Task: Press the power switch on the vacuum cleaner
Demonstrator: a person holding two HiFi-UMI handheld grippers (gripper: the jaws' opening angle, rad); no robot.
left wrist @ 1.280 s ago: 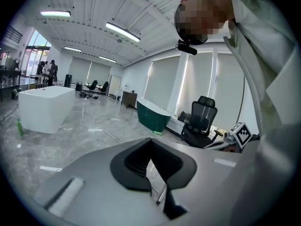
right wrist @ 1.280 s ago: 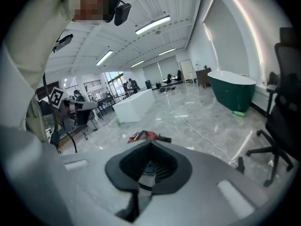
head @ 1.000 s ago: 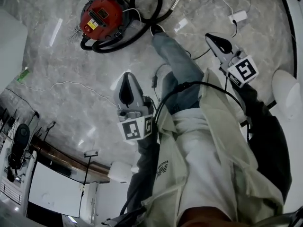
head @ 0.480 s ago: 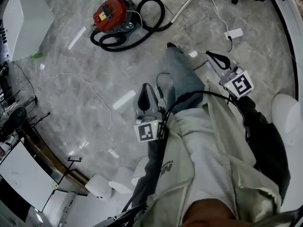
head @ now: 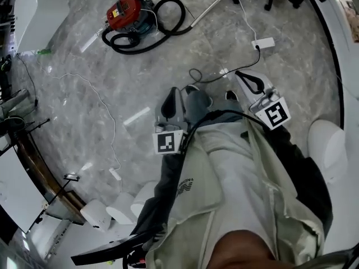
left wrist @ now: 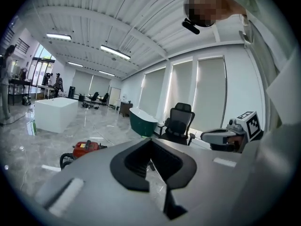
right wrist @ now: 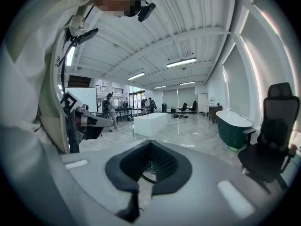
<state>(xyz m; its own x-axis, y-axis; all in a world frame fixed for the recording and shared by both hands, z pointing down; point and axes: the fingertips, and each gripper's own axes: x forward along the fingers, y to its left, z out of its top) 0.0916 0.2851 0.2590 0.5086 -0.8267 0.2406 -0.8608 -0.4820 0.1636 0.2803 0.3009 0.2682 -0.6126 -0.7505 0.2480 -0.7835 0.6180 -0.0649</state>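
On the floor ahead of you: the red vacuum cleaner (head: 126, 13) stands on grey stone tile, well apart from both of your grippers.
Hose: a black hose (head: 168, 17) loops round the vacuum cleaner's right side; a metal wand (head: 210, 5) runs off beyond it.
Left gripper (head: 171, 94): you hold it at your waist, jaws closed together with nothing between them. Its own view shows the vacuum cleaner low at the left.
Right gripper (head: 242, 76): you hold it out from your right side, jaws clenched and empty.
Power strip (head: 263, 42): white, on the floor beyond your right gripper, with a cable running from it.
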